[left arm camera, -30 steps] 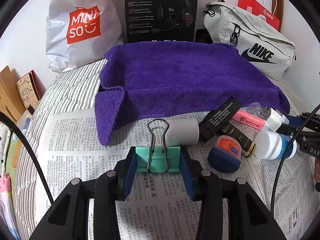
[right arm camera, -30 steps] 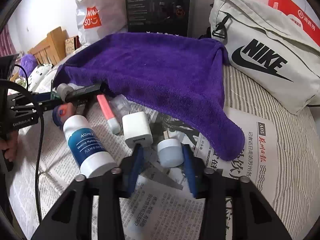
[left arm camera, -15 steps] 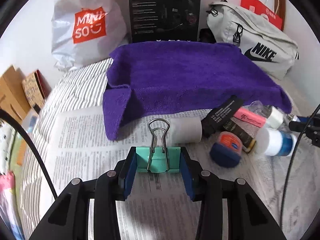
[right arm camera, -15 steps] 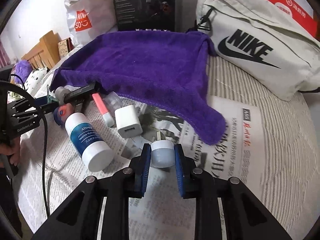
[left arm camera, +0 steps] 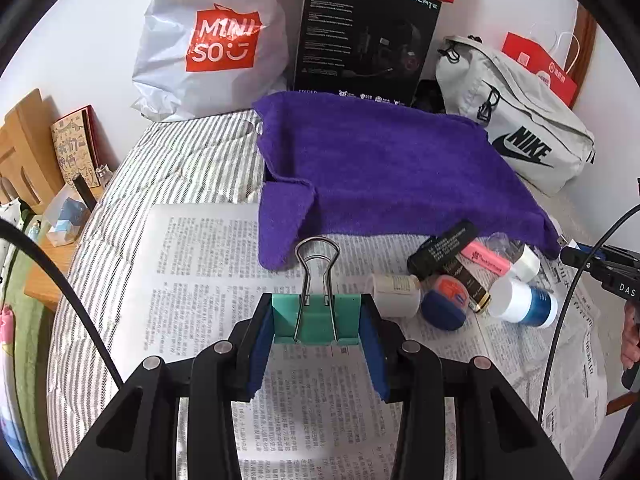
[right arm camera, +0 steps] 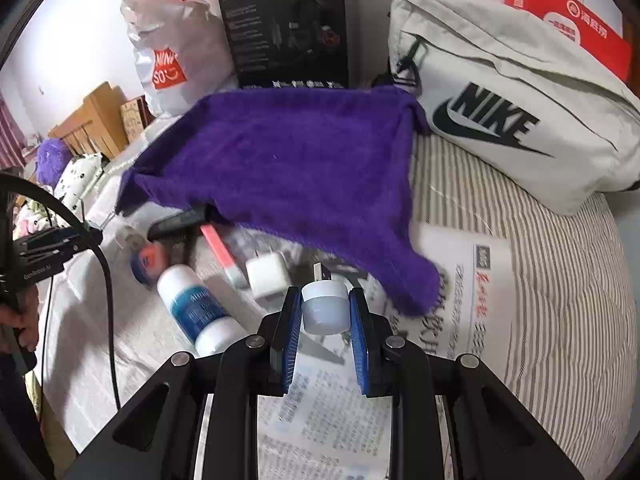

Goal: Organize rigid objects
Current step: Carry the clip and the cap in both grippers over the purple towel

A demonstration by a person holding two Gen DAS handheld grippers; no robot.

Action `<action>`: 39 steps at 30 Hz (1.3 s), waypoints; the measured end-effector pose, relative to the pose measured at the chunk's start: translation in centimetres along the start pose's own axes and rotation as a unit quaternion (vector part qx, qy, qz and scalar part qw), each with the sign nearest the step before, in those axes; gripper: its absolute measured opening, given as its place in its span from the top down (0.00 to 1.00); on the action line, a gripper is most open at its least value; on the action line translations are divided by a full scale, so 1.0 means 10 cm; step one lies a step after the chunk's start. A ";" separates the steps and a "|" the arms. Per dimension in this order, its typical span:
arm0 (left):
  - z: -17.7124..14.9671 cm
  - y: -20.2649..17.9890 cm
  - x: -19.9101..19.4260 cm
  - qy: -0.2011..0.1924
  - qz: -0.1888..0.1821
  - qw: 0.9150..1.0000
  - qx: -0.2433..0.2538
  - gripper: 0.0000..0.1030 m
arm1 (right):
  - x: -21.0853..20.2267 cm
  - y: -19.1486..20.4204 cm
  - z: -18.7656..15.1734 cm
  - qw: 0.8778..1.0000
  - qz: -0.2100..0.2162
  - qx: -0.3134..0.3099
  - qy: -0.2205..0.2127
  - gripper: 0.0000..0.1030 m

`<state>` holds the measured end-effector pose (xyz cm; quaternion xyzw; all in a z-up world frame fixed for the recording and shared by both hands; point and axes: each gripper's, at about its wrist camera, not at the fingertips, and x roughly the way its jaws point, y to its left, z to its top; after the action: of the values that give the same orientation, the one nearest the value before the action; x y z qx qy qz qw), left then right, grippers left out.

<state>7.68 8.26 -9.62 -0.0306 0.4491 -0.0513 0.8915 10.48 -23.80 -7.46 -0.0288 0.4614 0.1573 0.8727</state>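
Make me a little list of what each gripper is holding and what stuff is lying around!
left gripper: shut on green binder clip
right gripper: shut on small white USB light
surface: newspaper over striped bedding
cloth: purple towel, spread flat
loose pile: blue-and-white bottle, pink highlighter, white charger
behind: Nike bag, Miniso bag

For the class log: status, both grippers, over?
Left gripper shut on clip. Right gripper shut on USB light. Towel ahead, charger close left.
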 end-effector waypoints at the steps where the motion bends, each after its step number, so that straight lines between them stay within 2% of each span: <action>1: 0.03 0.00 0.00 0.003 -0.001 1.000 0.001 0.62 | 0.00 0.01 0.03 1.000 0.000 -0.001 0.001 0.77; 12: 0.59 0.01 -0.04 -0.009 -0.005 1.000 0.019 0.62 | 0.01 -0.01 0.60 1.000 0.010 -0.006 -0.022 0.77; 20: 1.06 0.01 0.14 -0.021 -0.022 0.999 0.011 0.62 | 0.20 -0.17 1.03 0.999 0.016 0.011 -0.035 0.77; 23: 1.13 0.02 0.25 -0.018 -0.027 0.999 0.005 0.62 | 0.34 -0.19 1.22 0.999 0.021 0.002 -0.037 0.77; 29: 1.18 0.03 0.39 -0.016 -0.031 0.999 0.002 0.62 | 0.80 -0.24 1.54 0.999 -0.002 -0.017 -0.031 0.77; 31: 1.19 0.03 0.43 -0.015 -0.034 0.999 0.007 0.62 | 1.03 -0.27 1.62 1.000 -0.007 -0.016 -0.015 0.77; 39: 1.22 0.16 0.55 -0.003 -0.036 0.999 0.000 0.62 | 1.52 -0.34 1.69 0.999 -0.026 -0.010 0.019 0.77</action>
<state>20.85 9.31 -6.85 -0.0468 0.4447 -0.0832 0.8906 32.95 -19.92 -10.45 -0.0525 0.4750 0.1383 0.8675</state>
